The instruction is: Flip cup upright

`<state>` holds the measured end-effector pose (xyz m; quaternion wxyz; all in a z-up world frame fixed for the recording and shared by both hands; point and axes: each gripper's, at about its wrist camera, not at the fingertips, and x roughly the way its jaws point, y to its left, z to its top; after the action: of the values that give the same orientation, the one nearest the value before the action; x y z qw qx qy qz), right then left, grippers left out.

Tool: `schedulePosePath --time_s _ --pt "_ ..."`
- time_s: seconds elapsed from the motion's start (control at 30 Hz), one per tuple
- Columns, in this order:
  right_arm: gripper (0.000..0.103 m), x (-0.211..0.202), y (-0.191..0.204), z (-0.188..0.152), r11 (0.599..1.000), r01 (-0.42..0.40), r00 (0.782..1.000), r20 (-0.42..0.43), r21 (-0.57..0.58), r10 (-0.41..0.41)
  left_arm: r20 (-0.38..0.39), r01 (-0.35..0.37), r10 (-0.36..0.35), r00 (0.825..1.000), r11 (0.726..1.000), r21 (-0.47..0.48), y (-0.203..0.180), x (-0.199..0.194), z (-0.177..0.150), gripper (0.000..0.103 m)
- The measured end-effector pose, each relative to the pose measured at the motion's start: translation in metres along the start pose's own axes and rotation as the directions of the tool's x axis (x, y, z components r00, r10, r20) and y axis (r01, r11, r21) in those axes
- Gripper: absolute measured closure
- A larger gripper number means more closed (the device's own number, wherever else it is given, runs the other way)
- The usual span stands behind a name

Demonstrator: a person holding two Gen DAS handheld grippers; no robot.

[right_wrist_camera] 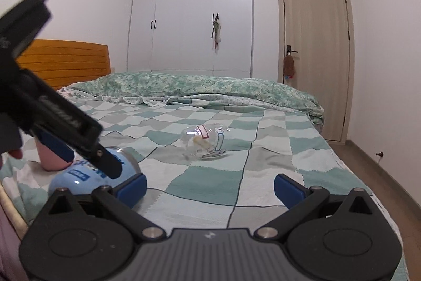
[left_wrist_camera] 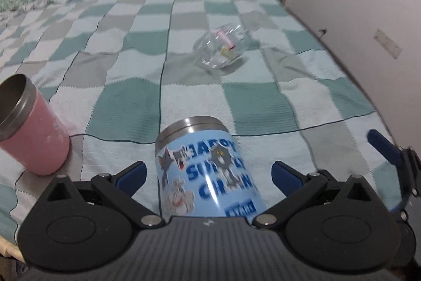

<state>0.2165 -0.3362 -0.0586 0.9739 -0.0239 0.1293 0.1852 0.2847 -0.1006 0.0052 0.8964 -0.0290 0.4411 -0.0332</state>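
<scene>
A light blue cartoon-printed steel cup (left_wrist_camera: pixel 205 170) lies on its side on the checkered bed cover, steel rim pointing away from me. My left gripper (left_wrist_camera: pixel 208 177) is open, its blue pads on either side of the cup and apart from it. In the right wrist view the cup (right_wrist_camera: pixel 86 175) lies at the lower left, with the left gripper (right_wrist_camera: pixel 86 149) over it. My right gripper (right_wrist_camera: pixel 210 187) is open and empty above the cover. A clear glass cup (left_wrist_camera: pixel 219 46) with a pink mark lies tipped over mid-bed; it also shows in the right wrist view (right_wrist_camera: pixel 204 141).
A pink steel-rimmed cup (left_wrist_camera: pixel 31 128) stands upright left of the blue cup. A rumpled green duvet (right_wrist_camera: pixel 197 86) lies across the far end of the bed. The bed's right edge (left_wrist_camera: pixel 368 86) runs along a white wall. A wardrobe and door stand behind.
</scene>
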Motion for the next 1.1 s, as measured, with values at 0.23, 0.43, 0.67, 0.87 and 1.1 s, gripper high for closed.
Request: schedulePosePath --time_s 0.23,0.43,0.67,0.87,1.1 --pt "0.0 0.019 -0.012 -0.002 0.996 -0.084 0.996 -0.031 -0.001 0.084 -0.148 -0.039 0.04 0.988 0.999 0.012 0.003 0.036 0.017 0.0" --pt "0.0 0.029 -0.01 -0.006 0.977 -0.208 0.975 -0.089 -0.045 0.203 -0.218 -0.004 -0.002 0.976 1.0 -0.025 0.007 0.048 0.022 0.011" --pt "0.0 0.03 -0.006 -0.007 0.975 -0.218 0.97 -0.121 -0.04 0.211 -0.14 0.05 -0.048 0.989 0.999 0.008 0.007 0.032 0.019 0.015" --pt "0.0 0.017 -0.004 -0.002 0.982 -0.19 0.978 -0.094 -0.008 0.188 0.029 0.111 -0.112 0.993 0.993 0.035 0.018 -0.009 0.007 0.016" --pt "0.0 0.002 0.009 0.001 0.987 -0.145 0.985 -0.082 0.073 0.151 0.301 0.037 -0.068 0.951 0.994 0.107 0.033 -0.045 0.008 0.017"
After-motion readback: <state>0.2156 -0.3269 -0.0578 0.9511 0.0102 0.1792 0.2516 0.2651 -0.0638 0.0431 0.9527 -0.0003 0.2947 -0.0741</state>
